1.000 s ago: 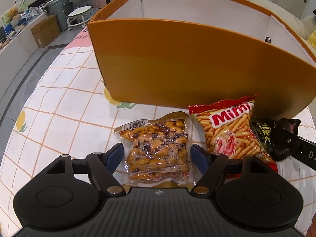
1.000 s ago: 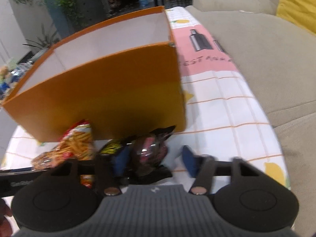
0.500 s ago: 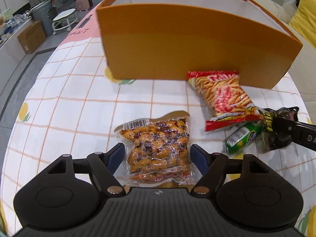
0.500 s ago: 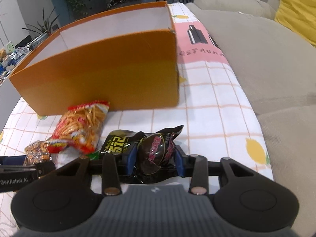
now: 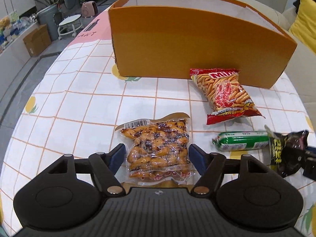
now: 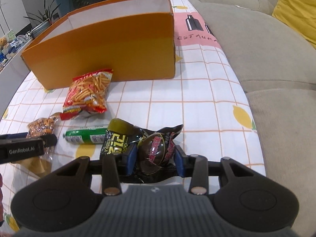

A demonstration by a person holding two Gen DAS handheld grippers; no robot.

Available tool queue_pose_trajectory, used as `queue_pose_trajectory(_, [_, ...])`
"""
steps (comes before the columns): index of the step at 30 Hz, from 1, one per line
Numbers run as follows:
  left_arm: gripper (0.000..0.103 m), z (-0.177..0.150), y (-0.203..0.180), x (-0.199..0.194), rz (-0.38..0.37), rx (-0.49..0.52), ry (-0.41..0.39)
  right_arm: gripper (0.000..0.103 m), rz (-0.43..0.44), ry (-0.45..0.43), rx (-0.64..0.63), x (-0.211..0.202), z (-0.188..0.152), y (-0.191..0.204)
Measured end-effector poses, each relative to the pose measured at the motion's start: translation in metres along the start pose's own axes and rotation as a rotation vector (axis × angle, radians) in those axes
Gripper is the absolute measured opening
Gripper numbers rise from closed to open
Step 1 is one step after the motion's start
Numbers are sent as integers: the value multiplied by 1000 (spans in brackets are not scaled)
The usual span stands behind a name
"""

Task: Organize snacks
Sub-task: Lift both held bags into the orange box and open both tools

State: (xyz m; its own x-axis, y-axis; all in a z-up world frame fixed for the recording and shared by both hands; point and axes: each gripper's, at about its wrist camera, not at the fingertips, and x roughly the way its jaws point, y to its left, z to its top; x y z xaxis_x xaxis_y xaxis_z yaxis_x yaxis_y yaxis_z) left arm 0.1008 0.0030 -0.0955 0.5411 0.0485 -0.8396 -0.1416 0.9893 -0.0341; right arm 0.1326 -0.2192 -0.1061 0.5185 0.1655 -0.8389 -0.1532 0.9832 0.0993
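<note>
An open orange cardboard box (image 5: pixel 193 45) stands at the back of the table; it also shows in the right wrist view (image 6: pixel 110 47). A clear pack of brown glazed snacks (image 5: pixel 158 150) lies between the open fingers of my left gripper (image 5: pixel 157 156), untouched. A red bag of stick snacks (image 5: pixel 225 92) leans by the box front. A green tube snack (image 5: pixel 241 143) lies to its right. My right gripper (image 6: pixel 156 158) is shut on a dark crinkly snack bag (image 6: pixel 156 148), with a black and yellow packet (image 6: pixel 116 140) beside it.
The table wears a white grid cloth (image 5: pixel 79 102) with lemon prints and a pink end. A beige sofa (image 6: pixel 266 59) with a yellow cushion runs along the table's right side. The table's left edge drops to a grey floor with a stool and plants.
Both grippers have pulled back from the box, so more table shows. The right gripper has closed on the dark snack bag. The green tube has come into view.
</note>
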Motion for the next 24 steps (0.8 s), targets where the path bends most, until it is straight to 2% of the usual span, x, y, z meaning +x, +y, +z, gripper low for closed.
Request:
queue_pose_trajectory(2, [77,2,6,-3,-23,-28,-2,38,5,8,20,-1,-1,-1])
queue_pose_trajectory(9, [76,2,6,-23,-63,-17,-42,37,0,-9,20,-18,-6,-1])
queue_pose_trajectory(17, [76,6,8,-59,-128,-34,-123,37,5,-85,11,-48,-8,3])
queue_pose_trajectory(24, [76,20,8,-83,-157,-52,-167,37,45,-186,1,-78,5,11])
